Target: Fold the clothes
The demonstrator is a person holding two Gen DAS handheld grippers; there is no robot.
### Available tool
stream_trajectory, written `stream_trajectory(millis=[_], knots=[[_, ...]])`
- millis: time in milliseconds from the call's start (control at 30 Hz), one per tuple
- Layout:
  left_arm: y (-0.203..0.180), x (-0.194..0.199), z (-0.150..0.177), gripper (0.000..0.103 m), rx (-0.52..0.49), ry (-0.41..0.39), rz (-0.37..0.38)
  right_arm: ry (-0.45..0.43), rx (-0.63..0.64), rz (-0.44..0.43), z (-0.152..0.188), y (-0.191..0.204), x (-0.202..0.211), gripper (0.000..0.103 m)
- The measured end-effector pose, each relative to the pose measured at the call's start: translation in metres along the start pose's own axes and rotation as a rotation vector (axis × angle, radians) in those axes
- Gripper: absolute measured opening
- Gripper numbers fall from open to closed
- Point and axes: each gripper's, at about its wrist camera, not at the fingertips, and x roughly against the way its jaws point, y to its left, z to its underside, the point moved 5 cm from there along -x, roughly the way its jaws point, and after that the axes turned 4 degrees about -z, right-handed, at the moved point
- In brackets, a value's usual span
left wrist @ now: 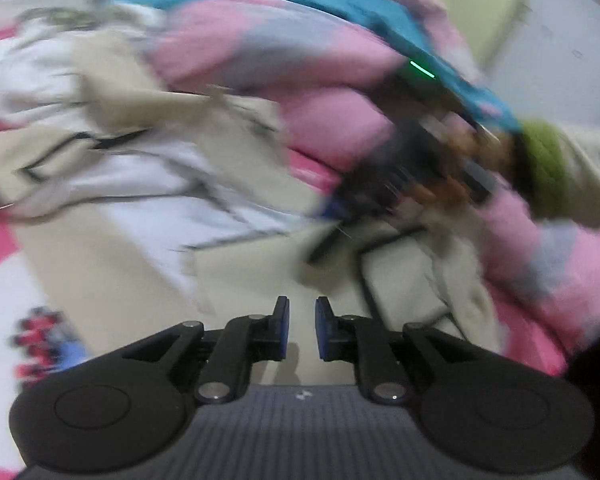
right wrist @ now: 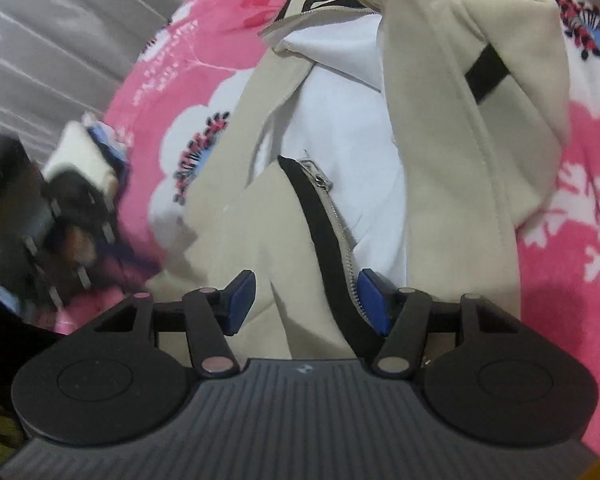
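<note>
Twice showing one beige jacket with white lining, lying unzipped and rumpled on a pink floral cover. Hovering over the beige cloth with the left gripper, keeping its blue pads nearly together with a narrow gap between them and pinching nothing. Pointing the right gripper steeply down at the jacket's lower front, holding its jaws about half apart and straddling a beige fold and the black-edged zipper. Brushing the zipper edge with the right-hand pad, or lying just beside it; cannot tell which, and not clamping the cloth. Catching, in the left view, heavy blur over pink, grey and teal cloth beyond the jacket. Glimpsing, at the left edge of the right view, the other gripper as a dark smear near the jacket's edge.
</note>
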Motion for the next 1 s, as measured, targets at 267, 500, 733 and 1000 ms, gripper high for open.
stream_trajectory(millis=[267,500,733,1000], knots=[[0.031,0.047,-0.005,0.017,0.123,-0.112,-0.128,0.102,0.225,-0.295,0.087,0.132,0.022,0.005],[0.002,0.027,-0.038,0.054,-0.140,-0.111,-0.265,0.332,0.367,-0.394,0.184,0.218,0.010,0.044],[-0.033,-0.052,-0.083,0.076,-0.649,-0.114,-0.396,-0.124,0.097,-0.327,0.149,0.143,0.112,0.079],[-0.014,-0.130,-0.125,0.078,-0.733,-0.060,-0.293,-0.457,-0.411,0.035,0.143,-0.034,0.157,0.089]])
